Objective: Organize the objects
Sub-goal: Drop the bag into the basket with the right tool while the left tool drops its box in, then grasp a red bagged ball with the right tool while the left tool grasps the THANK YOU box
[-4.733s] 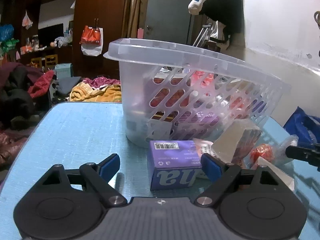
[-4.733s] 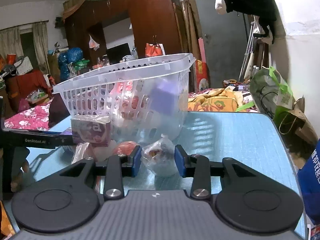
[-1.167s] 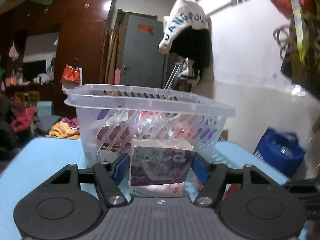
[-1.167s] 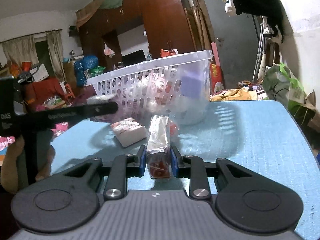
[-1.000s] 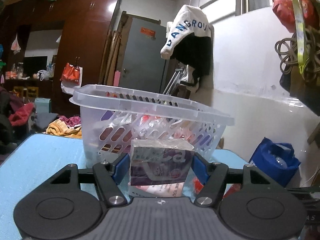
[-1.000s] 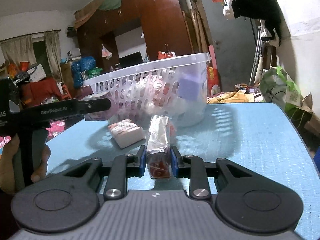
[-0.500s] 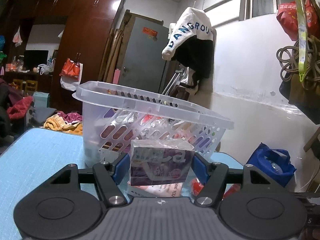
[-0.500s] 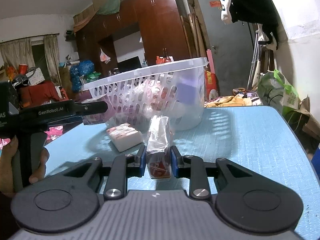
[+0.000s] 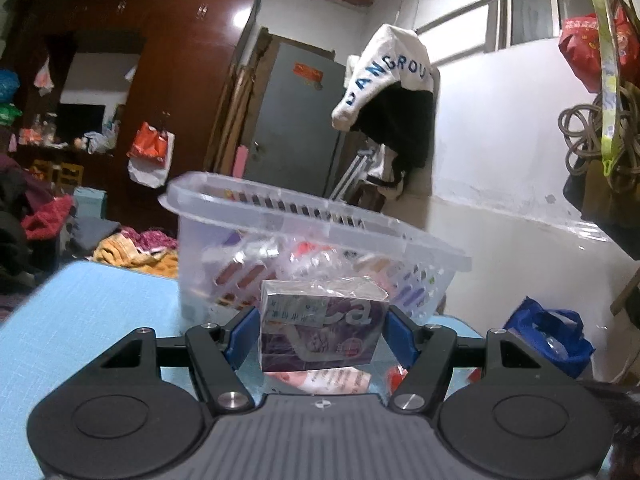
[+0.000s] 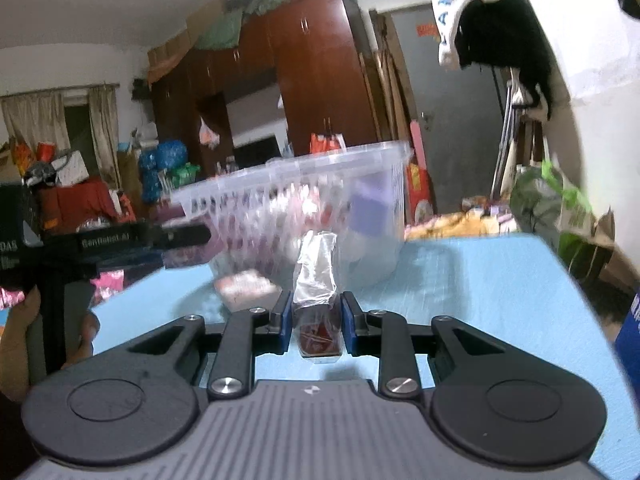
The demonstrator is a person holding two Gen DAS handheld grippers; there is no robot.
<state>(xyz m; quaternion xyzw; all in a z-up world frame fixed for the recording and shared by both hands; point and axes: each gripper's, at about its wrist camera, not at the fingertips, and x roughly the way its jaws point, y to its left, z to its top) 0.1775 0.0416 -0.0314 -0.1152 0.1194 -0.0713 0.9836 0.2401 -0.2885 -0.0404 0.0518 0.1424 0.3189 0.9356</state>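
My left gripper (image 9: 320, 330) is shut on a purple box wrapped in clear film (image 9: 322, 326), held above the blue table just in front of the clear plastic basket (image 9: 304, 240). My right gripper (image 10: 314, 322) is shut on a small clear-wrapped packet with red contents (image 10: 316, 300), also lifted, facing the same basket (image 10: 304, 204) from the other side. The basket holds several packets and a purple box. The left gripper (image 10: 120, 240) shows at the left of the right wrist view.
A pink-and-white packet (image 10: 246, 286) lies on the blue table (image 10: 480, 280) beside the basket; it also shows under the held box (image 9: 324, 380). A blue bag (image 9: 552, 336) stands right of the table. A white wall rises behind the basket.
Both grippers have risen slightly and moved toward the basket with their loads still held. The right wrist view is now blurred by motion.
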